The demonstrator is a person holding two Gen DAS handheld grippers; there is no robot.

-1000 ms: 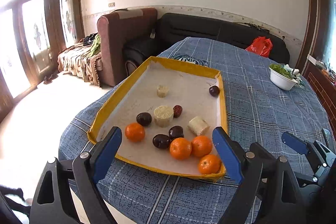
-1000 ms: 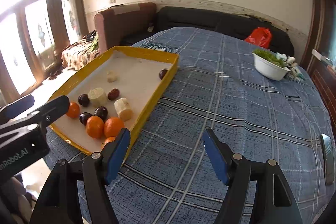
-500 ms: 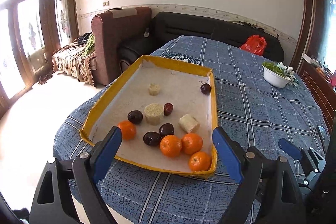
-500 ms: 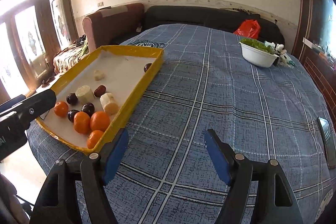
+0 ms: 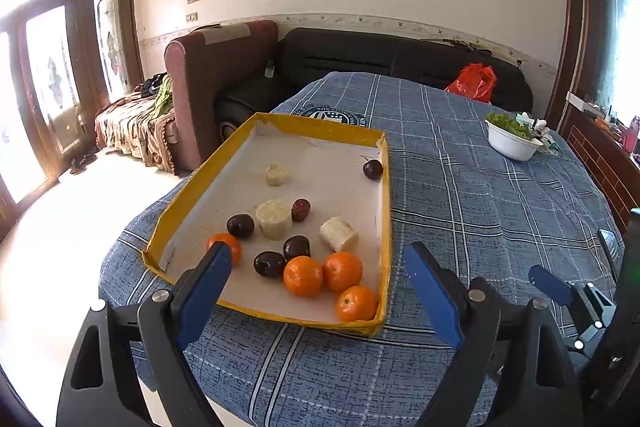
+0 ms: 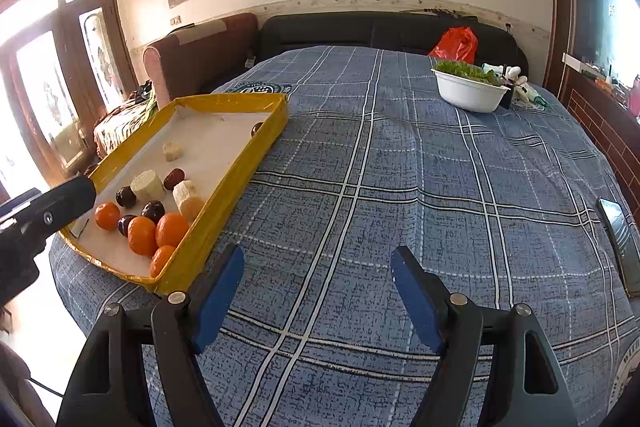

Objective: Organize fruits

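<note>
Only the right wrist view shows the phone point(image 6: 619, 243) far from the yellow tray point(image 5: 386, 227). Oranges point(image 5: 303, 275), dark fruits and pale pieces lie in that tray. The left tool point(image 5: 316, 273) and the right tool point(image 6: 318, 273) gape empty. The blue plaid desk point(image 6: 400, 167) also carries a white bowl point(image 6: 470, 95) beyond the tray; a black sofa point(image 5: 384, 55) stands behind.

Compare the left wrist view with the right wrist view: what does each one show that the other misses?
Left wrist only: the whole dark fruit by the yellow tray's far right wall; the right view half hides it. Right wrist only: the dark phone lying fully visible on the cloth. Both: four oranges, the white bowl, and open, empty left tongs and right tongs.
</note>
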